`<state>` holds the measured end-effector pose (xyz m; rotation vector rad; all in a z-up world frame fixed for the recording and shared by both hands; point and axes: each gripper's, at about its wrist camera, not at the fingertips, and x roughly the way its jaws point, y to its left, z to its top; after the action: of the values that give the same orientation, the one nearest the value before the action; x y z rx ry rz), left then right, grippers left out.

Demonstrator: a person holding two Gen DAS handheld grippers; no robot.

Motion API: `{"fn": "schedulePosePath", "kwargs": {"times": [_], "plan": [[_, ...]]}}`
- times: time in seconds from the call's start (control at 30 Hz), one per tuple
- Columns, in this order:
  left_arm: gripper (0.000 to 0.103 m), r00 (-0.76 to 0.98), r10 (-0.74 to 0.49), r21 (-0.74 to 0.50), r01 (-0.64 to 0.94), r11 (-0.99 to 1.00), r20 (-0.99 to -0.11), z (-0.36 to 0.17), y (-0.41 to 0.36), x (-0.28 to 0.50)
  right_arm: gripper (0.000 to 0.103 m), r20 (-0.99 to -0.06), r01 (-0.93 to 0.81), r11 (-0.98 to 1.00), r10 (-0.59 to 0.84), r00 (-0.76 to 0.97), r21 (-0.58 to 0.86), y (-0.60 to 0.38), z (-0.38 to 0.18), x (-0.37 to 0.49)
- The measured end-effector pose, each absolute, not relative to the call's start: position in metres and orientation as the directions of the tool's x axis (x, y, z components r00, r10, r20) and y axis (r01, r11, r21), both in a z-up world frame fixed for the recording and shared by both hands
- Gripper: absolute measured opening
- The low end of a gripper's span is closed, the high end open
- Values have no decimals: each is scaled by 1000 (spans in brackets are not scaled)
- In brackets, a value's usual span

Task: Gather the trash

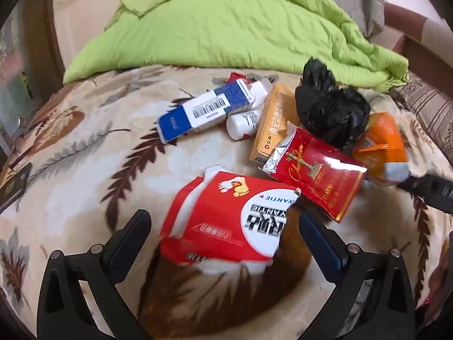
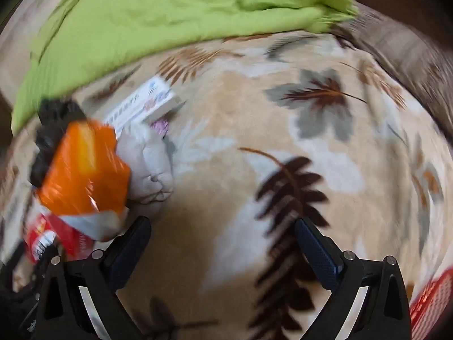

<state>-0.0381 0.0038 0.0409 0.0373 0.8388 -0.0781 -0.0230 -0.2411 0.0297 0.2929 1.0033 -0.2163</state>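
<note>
Trash lies heaped on a leaf-patterned blanket (image 1: 85,153). In the left wrist view a torn red-and-white box (image 1: 226,221) sits just ahead of my left gripper (image 1: 225,221), partly between its open fingers, pads apart from it. Beyond it lie a red foil pack (image 1: 314,181), a yellow box (image 1: 274,119), a blue-and-white box (image 1: 203,110), a white bottle (image 1: 243,124), a crumpled black bag (image 1: 328,107) and an orange packet (image 1: 382,147). My right gripper (image 2: 223,233) hangs open over bare blanket (image 2: 283,130), with the orange packet (image 2: 85,170), a crumpled white tissue (image 2: 150,164) and a white box (image 2: 144,107) to its left.
A green quilt (image 1: 226,25) is bunched across the far side of the bed. A dark phone (image 1: 14,187) lies at the left edge. Part of the other gripper (image 1: 430,192) shows at the right. A red patterned item (image 2: 433,303) sits at the lower right of the right wrist view.
</note>
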Motion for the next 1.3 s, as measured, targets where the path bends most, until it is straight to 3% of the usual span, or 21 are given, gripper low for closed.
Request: {"fn": "schedulePosePath", "kwargs": {"times": [0.13, 0.27, 0.57, 0.7, 0.77, 1.07, 1.3], "plan": [[103, 706, -82, -37, 79, 996, -704, 57, 14, -57, 101, -780, 376, 902, -73, 622, 215, -254, 55, -54], [103, 747, -85, -40, 78, 996, -659, 67, 25, -84, 101, -671, 305, 916, -56, 739, 261, -247, 90, -82], [103, 869, -66, 3, 78, 997, -491, 88, 35, -181, 101, -478, 87, 996, -92, 873, -32, -169, 129, -173], [103, 886, -90, 13, 107, 994, -455, 90, 32, -204, 102, -420, 75, 996, -92, 903, -55, -169, 132, -205], [103, 867, -126, -3, 142, 990, -482, 86, 32, -206, 102, -420, 77, 997, -81, 904, -26, -175, 132, -211], [103, 858, -75, -1, 86, 996, -509, 80, 34, -198, 102, -496, 117, 989, -55, 867, 95, -201, 121, -201], [103, 856, -65, 43, 101, 994, -513, 79, 26, -199, 102, -519, 140, 989, -93, 850, 51, -195, 119, -196]]}}
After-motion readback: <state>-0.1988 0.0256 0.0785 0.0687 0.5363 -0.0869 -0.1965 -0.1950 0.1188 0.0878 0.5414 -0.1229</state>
